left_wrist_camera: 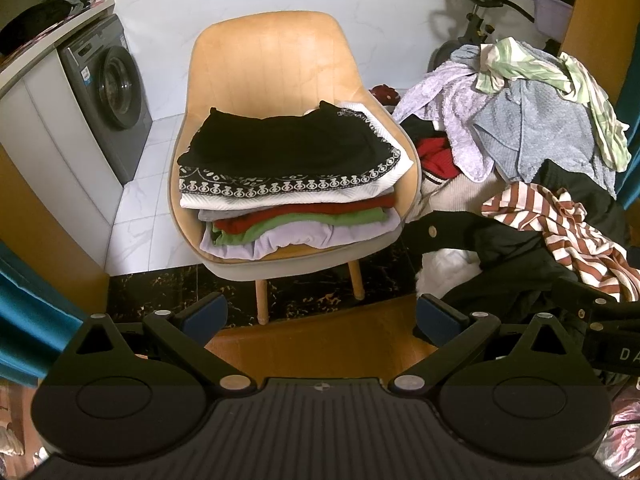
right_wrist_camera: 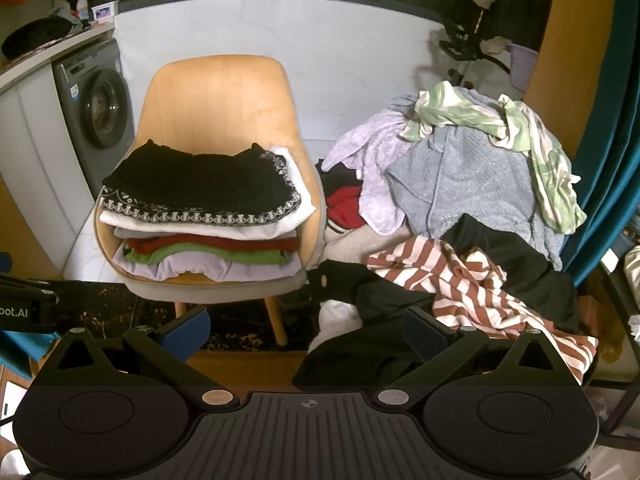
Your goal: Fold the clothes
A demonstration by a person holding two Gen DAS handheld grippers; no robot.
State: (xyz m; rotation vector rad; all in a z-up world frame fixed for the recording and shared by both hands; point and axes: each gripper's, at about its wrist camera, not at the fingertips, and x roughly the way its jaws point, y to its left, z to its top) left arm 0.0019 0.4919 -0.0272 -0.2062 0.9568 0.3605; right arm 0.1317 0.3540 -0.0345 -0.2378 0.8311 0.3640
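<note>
Washing machine (left_wrist_camera: 106, 92) sits far left, then the folded stack (left_wrist_camera: 292, 176) on the tan chair (left_wrist_camera: 272, 60), and the unfolded heap (right_wrist_camera: 472, 208) just right of it. Left gripper (left_wrist_camera: 320, 316) and right gripper (right_wrist_camera: 306, 330) both gape apart, holding nothing.

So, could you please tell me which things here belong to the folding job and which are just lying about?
Part of the job:
folded stack
chair holding it
unfolded pile
striped garment
left gripper and right gripper, both open

Just lying about:
washing machine
purple basin
detergent bottle
</note>
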